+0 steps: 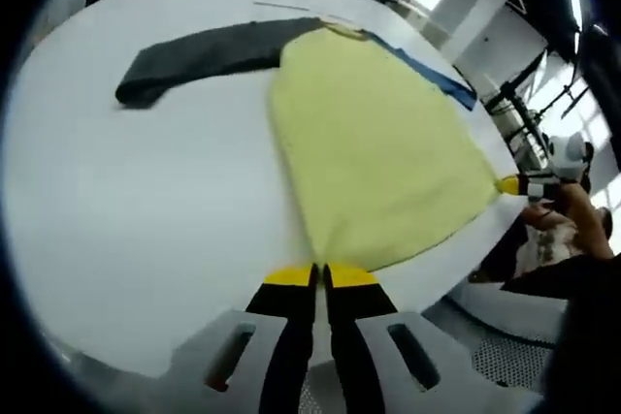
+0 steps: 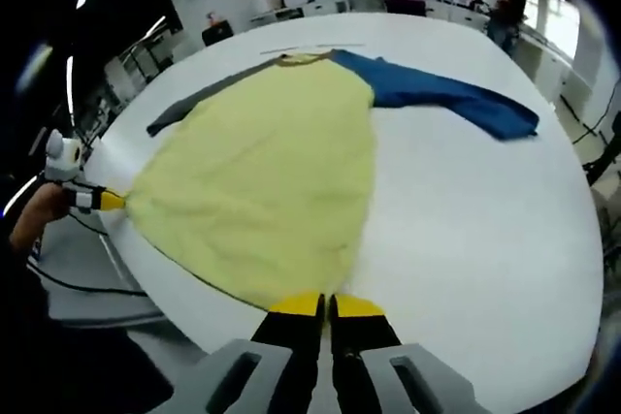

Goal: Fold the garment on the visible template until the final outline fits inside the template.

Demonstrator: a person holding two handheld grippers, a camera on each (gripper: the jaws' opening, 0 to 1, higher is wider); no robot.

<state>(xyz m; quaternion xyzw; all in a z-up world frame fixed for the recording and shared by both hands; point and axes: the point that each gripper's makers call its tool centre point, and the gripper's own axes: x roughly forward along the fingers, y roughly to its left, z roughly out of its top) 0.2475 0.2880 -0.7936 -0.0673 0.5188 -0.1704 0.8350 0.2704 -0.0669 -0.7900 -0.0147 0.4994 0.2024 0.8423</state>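
While the garment (image 1: 374,147) lies flat on the white surface (image 1: 146,210), both hand-held grippers pinch its yellow hem corners. Left hand-held gripper (image 1: 319,276) has jaws closed on the near hem corner in the left gripper view; right hand-held gripper (image 2: 327,306) likewise clamped on the hem's other corner in the right gripper view. Yellow body spread between them, grey sleeve (image 1: 199,57) stretched out to one side, blue sleeve (image 2: 451,99) to the other. Neckline lies at the far end. Each hand-held gripper shows in the other's view at the surface edge, held by a hand (image 2: 34,215).
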